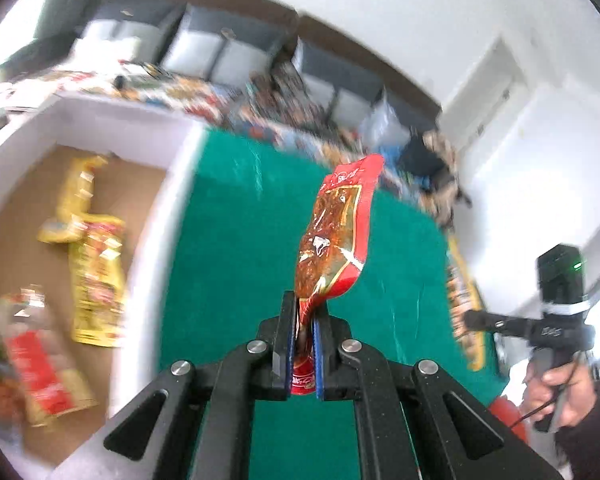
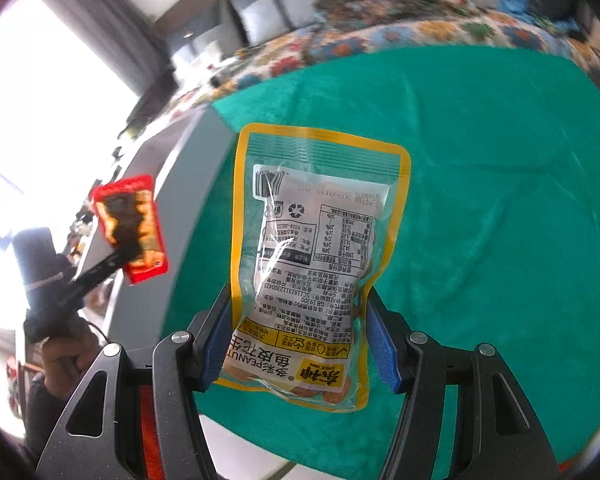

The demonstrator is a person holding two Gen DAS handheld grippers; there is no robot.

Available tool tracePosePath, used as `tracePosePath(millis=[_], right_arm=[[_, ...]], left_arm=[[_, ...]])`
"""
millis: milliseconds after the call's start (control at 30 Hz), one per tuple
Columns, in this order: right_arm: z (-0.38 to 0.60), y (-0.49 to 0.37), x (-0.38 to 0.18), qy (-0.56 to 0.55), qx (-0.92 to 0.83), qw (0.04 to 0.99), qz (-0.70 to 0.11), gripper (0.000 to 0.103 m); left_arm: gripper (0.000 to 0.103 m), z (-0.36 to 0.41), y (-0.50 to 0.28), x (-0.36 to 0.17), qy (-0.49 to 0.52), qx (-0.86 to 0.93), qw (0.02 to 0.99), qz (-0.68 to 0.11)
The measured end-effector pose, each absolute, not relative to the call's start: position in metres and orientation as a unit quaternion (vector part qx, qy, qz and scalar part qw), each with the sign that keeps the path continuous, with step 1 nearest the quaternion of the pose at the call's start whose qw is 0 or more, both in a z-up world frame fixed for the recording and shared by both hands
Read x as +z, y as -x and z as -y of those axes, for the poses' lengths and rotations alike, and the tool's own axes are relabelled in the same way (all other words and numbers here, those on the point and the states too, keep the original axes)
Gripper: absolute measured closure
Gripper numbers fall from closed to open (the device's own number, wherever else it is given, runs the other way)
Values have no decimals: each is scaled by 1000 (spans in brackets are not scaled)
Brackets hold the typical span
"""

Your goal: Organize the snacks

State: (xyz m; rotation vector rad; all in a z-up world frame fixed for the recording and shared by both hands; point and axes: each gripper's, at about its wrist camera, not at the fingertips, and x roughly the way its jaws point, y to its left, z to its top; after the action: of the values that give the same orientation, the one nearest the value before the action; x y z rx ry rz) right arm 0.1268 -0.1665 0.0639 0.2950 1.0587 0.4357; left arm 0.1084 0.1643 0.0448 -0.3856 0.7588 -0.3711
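A green cloth (image 2: 480, 200) covers the worktop and fills most of both wrist views. Along its left edge in the left wrist view sits a shallow white-walled cardboard box (image 1: 100, 128) with a brown floor; several yellow and red snack packets (image 1: 96, 264) lie flat inside it, blurred. Behind the cloth runs a surface with a colourful flower pattern (image 2: 400, 36).

The right gripper (image 2: 300, 336) is clamped on the lower part of a yellow-bordered clear peanut pouch (image 2: 316, 240), its blue pads pressing both side edges. The pouch is held up above the cloth, printed label facing the camera, upside down.

The left gripper (image 1: 304, 344) is closed tight on the bottom end of a red sachet with brown contents (image 1: 336, 232). The sachet sticks up from the jaws, in the air above the cloth, right of the box.

A hand (image 1: 560, 384) holds the right gripper's handle at the lower right of the left wrist view.
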Motion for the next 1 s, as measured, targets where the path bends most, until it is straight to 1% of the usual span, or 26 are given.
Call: tracePosePath(millis=[67, 133, 267, 333, 367, 433, 467, 500, 533, 667, 767, 900, 933, 967, 1000], right_arm=[[135, -137, 81, -135, 236, 828, -491, 40], [96, -148, 96, -129, 271, 824, -481, 40], [0, -163, 124, -97, 340, 812, -464, 40], [-64, -170, 134, -60, 373, 806, -455, 38], [-83, -172, 136, -51, 380, 805, -452, 35], [-126, -177, 135, -40, 394, 803, -445, 33], [-148, -181, 133, -37, 398, 801, -445, 32], [-163, -184, 130, -32, 397, 799, -450, 32], [-172, -186, 129, -29, 396, 798, -453, 32], [-184, -187, 133, -27, 401, 801, -443, 32], [-179, -179, 144, -7, 397, 816, -420, 32], [-169, -171, 144, 18, 379, 835, -399, 32], [-166, -169, 142, 24, 374, 840, -394, 32], [-162, -166, 141, 30, 370, 843, -389, 32], [-158, -162, 139, 37, 366, 846, -386, 30]], left_arm=[[97, -198, -100, 60, 197, -153, 902, -351], [97, -234, -95, 69, 188, -109, 912, -347], [97, -296, -90, 63, 160, -15, 918, -362], [88, -316, -92, 52, 145, 28, 914, -377], [83, -328, -98, 51, 142, 43, 912, -383], [63, -342, -93, 40, 138, 68, 907, -393], [38, -346, -94, 34, 137, 82, 904, -396], [19, -348, -92, 32, 136, 93, 905, -391], [16, -351, -86, 31, 136, 102, 908, -383], [7, -358, -69, 36, 132, 121, 915, -361], [7, -356, -57, 43, 109, 138, 921, -348], [6, -337, -47, 57, 79, 165, 922, -340], [5, -331, -45, 61, 70, 176, 923, -336], [2, -324, -43, 66, 63, 185, 923, -333], [1, -320, -42, 70, 56, 197, 921, -330]])
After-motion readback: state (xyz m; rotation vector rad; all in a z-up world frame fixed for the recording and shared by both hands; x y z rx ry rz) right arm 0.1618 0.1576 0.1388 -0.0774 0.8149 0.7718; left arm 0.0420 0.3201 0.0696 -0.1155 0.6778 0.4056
